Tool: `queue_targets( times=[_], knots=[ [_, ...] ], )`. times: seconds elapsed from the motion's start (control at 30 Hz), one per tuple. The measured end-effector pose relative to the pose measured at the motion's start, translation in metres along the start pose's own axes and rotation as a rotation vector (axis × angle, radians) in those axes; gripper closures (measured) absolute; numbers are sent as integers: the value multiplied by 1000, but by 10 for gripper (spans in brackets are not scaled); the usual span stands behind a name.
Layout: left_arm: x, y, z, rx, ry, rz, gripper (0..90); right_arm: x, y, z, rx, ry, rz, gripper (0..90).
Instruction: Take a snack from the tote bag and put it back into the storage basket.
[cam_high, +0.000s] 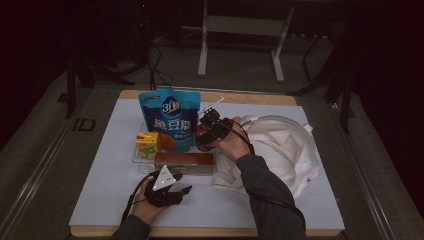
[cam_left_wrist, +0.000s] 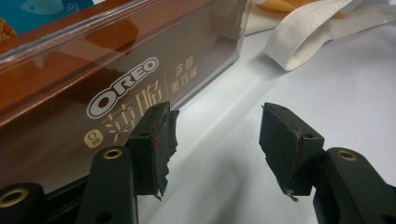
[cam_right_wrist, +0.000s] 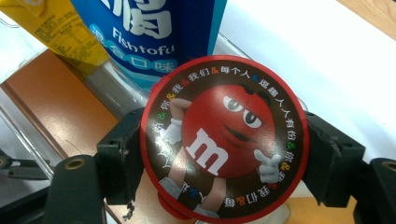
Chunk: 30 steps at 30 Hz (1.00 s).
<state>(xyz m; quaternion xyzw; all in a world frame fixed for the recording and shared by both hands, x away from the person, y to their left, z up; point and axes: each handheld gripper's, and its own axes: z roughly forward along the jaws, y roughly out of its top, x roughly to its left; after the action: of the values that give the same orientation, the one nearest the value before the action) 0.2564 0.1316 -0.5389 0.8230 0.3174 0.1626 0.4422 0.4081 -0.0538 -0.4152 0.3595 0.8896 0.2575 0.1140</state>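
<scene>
Here, mid-table, snacks being sorted at a clear tray.

Right gripper (cam_right_wrist: 224, 158): clamped on the round M&M's tin (cam_right_wrist: 224, 140), one jaw pressing each side of its red rim, lid face toward the camera.

Tin's place: held aloft at about two o'clock from the clear tray (cam_high: 142, 162), just beside the blue Fishtofu pouch (cam_high: 170, 117); in the high view, at the right hand (cam_high: 227, 137), tin itself too dark to make out there.

Left gripper (cam_left_wrist: 215, 140): jaws parted, nothing between them, white table surface (cam_high: 100, 200) visible through the gap; poised just at six o'clock of the brown Oreo box (cam_left_wrist: 116, 84), left pad near the box's clear wall, contact not certain.

Tray contents: Oreo box along the near edge, yellow drink carton (cam_high: 148, 144) at ten o'clock of it, pouch standing at twelve.

Cloth bag (cam_high: 285, 147): crumpled at three o'clock of the tray, strap trailing toward the box.

Step in hand, by judgement: carrying the tin, either toward the tray or the bag.

Doing it well: squeeze kept even across the rim so the smooth round tin cannot pivot; tin kept level; path lifted clear of the pouch top to avoid toppling it; release only once the base sits flat; left gripper ready to steady the tray.
</scene>
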Motion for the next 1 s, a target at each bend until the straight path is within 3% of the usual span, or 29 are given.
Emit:
queue_targets(
  times=[0.27,0.53,1.0],
  knots=[
    [0,0,0,-1,0,1,446,4,-3,9,9,-27,9,255],
    [0,0,0,1,0,3,445,5,-7,19,23,-25,24,255],
    [-1,0,0,0,0,3,444,9,-9,31,52,-45,87,253]
  ],
)
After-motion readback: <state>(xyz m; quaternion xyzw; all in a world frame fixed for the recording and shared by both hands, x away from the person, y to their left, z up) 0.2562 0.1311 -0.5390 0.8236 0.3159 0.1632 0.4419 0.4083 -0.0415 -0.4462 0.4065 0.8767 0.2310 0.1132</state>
